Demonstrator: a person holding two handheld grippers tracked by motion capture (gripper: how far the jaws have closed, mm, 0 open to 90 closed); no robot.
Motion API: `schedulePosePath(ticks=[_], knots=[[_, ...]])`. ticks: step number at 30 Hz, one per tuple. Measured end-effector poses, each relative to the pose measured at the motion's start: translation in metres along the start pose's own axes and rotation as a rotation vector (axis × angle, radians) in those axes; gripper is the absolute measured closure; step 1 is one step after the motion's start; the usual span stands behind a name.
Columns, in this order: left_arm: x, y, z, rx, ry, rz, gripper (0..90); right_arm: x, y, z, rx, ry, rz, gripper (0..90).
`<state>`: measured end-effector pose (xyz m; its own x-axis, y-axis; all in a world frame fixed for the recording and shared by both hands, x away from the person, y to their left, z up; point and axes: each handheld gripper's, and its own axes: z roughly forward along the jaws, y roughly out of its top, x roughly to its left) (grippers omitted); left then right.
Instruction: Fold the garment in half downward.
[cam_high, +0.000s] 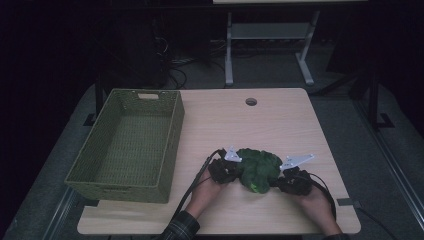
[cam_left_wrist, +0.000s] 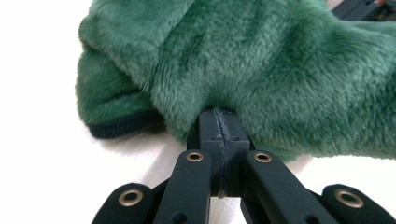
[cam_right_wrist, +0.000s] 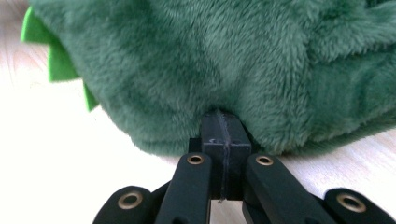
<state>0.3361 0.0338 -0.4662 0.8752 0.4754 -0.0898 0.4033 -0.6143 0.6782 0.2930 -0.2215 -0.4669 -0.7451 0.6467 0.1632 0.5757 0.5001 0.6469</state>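
Left tongs (cam_high: 231, 170) are clamped shut on the left edge of the green fleece bundle (cam_high: 258, 168), and the right tongs (cam_high: 281, 179) are doing the same on its right edge. In the left gripper view the two black jaws are pressed flat together, just a thin seam between them, with the tip (cam_left_wrist: 219, 122) buried in the fuzzy fabric (cam_left_wrist: 261, 70). Same deal in the right gripper view: jaws tight together, tip (cam_right_wrist: 222, 126) shoved into the pile of the fleece (cam_right_wrist: 224, 60). Whether a pinch of fabric actually sits between the pads is hard to see since the fluff swallows the tips, but it sure looks gripped on both sides.

The bundle itself sits crumpled on the wooden counter (cam_high: 260, 120), toward the near edge and a bit right of centre, right between the two hands. There's a bright lime-green bit poking out at its near side in the high view, and in the right gripper view it shows as pointy felt-looking flaps (cam_right_wrist: 51, 51) at the left. A dark trim edge (cam_left_wrist: 121, 126) shows low on the fleece in the left gripper view.

A green woven basket (cam_high: 172, 125) stands on the left part of the counter, well apart from the bundle. A plaid sleeve (cam_high: 181, 227) shows on the left arm. There's a round hole (cam_high: 251, 101) near the counter's far edge.
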Motion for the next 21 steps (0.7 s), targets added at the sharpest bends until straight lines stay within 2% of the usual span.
schedulePosePath(ticks=[6, 9, 15, 19, 21], knots=[[0.001, -0.001, -0.01, -0.034, -0.025, -0.018, 89.6, -0.003, -0.005, -0.018, -0.05, 0.003, 0.018, 90.0], [0.001, -0.001, -0.017, -0.04, -0.042, -0.014, 89.6, -0.008, -0.008, -0.029, -0.078, -0.018, 0.03, 90.0], [-0.008, -0.007, -0.032, -0.077, -0.065, -0.025, 89.7, -0.027, -0.002, -0.043, -0.137, -0.069, 0.066, 90.0], [-0.018, -0.009, -0.037, -0.088, -0.084, -0.016, 89.6, -0.04, 0.007, -0.046, -0.169, -0.11, 0.076, 90.0], [-0.023, -0.008, -0.037, -0.081, -0.09, 0.003, 89.6, -0.048, 0.013, -0.045, -0.178, -0.127, 0.093, 90.0]])
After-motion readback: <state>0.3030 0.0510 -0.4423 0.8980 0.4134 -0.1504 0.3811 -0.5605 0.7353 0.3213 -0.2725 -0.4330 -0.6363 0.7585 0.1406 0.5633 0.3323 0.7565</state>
